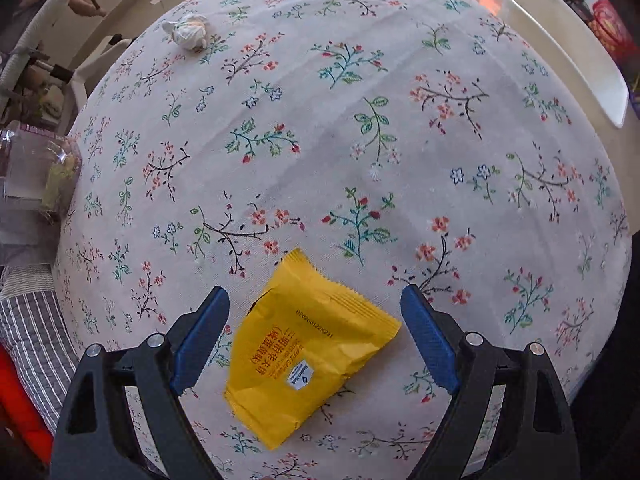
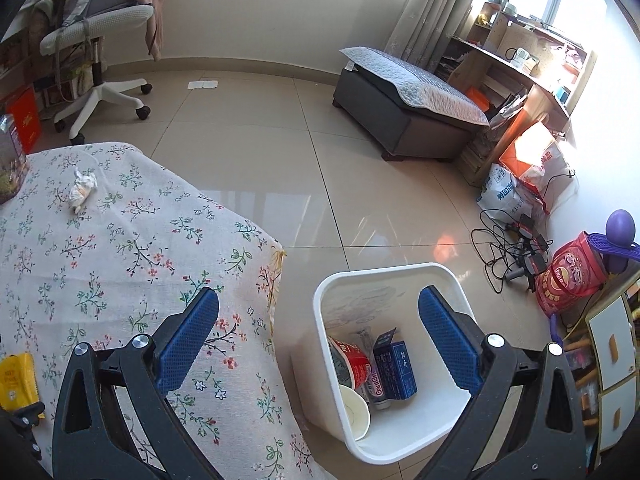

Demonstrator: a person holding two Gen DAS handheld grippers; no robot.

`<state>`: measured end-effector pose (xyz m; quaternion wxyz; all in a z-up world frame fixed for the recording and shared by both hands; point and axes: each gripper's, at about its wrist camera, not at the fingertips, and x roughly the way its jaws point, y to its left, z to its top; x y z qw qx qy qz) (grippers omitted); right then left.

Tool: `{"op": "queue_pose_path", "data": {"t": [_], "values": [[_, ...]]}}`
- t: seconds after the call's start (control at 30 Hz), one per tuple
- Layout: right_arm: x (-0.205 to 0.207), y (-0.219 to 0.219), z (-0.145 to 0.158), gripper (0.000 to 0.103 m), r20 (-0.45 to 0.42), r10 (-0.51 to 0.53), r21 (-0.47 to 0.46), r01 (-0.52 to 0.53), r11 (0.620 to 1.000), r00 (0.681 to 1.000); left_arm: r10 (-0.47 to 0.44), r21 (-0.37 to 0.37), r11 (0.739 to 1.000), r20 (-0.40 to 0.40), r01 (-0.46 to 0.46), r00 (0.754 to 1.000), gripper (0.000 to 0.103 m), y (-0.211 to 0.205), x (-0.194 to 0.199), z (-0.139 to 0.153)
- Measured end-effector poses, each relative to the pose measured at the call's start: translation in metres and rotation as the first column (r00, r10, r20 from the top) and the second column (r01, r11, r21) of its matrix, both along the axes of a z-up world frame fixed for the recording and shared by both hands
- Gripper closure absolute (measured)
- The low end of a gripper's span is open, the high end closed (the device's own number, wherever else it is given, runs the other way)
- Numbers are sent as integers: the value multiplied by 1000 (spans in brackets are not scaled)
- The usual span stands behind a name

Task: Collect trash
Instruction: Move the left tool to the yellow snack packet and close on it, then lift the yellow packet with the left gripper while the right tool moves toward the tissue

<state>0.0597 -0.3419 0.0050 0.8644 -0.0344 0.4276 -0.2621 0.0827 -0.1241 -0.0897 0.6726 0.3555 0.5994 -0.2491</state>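
Faintly, "GATSBY" on tube (image 2: 375,385) inside white bin (image 2: 384,276)

The left wrist view looks straight down, close over the floral tablecloth (image 1: 360,152). The right wrist view slants downward from the table's edge, across the white bin (image 2: 384,280) toward the far room. The 2 views share the cloth, yellow packet (image 1: 308,352), crumpled tissue (image 1: 190,32) and bin.
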Motion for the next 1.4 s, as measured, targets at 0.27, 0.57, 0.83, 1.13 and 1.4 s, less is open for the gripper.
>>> {"op": "queue_pose_path", "data": {"t": [0.27,0.57,0.83,1.13,1.4], "values": [[18,21,-9,7,-35,39,-17,-40,999,999,-59,16,998,-118,61,991,18,29,3,-23],[35,37,-21,7,-63,53,5,-52,999,997,-101,-82,993,-167,88,981,13,61,2,-17],[40,49,-26,7,-78,82,-8,-83,997,994,-126,-19,992,-167,125,978,12,75,-5,-28],[44,44,-32,7,-92,67,39,-63,997,994,-37,-144,990,-162,13,986,59,88,9,-19],[50,48,-40,7,-105,72,50,-67,997,992,205,-254,937,-150,-238,967,85,102,49,-12]]}}
